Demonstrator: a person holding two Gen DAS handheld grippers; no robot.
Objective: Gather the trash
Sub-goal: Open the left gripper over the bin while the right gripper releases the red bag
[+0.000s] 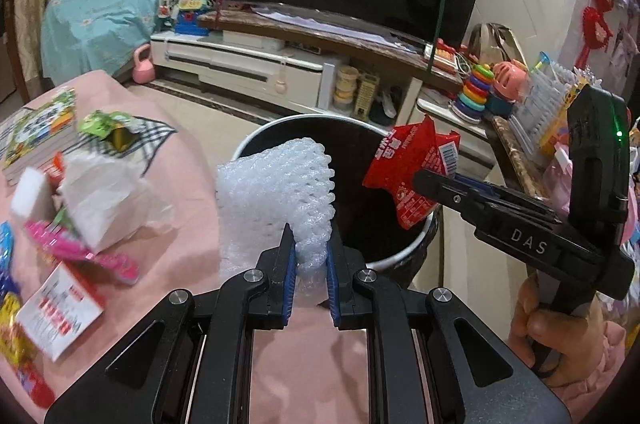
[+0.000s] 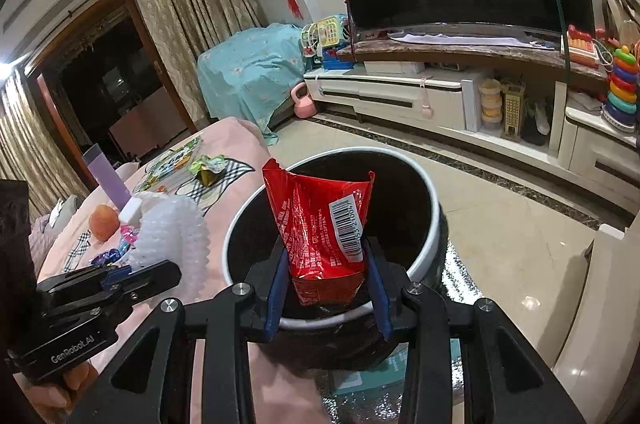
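1. To the left of the left tool (image 1: 311, 266), packets and a white tissue (image 1: 105, 200) lie on the pink worktop (image 1: 188, 160).
2. The left tool is closed on a white foam net (image 1: 276, 184), beside the bin (image 1: 416, 248) rim.
3. The right tool (image 2: 327, 278) is closed on a red wrapper (image 2: 320, 220), held above the bin's opening.

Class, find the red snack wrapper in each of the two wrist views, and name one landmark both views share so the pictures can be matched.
Left wrist view: the red snack wrapper is right of centre, gripped by the right gripper over the bin.
Right wrist view: the wrapper is at centre, upright between that gripper's jaws.
Shared landmark: the white-rimmed trash bin.
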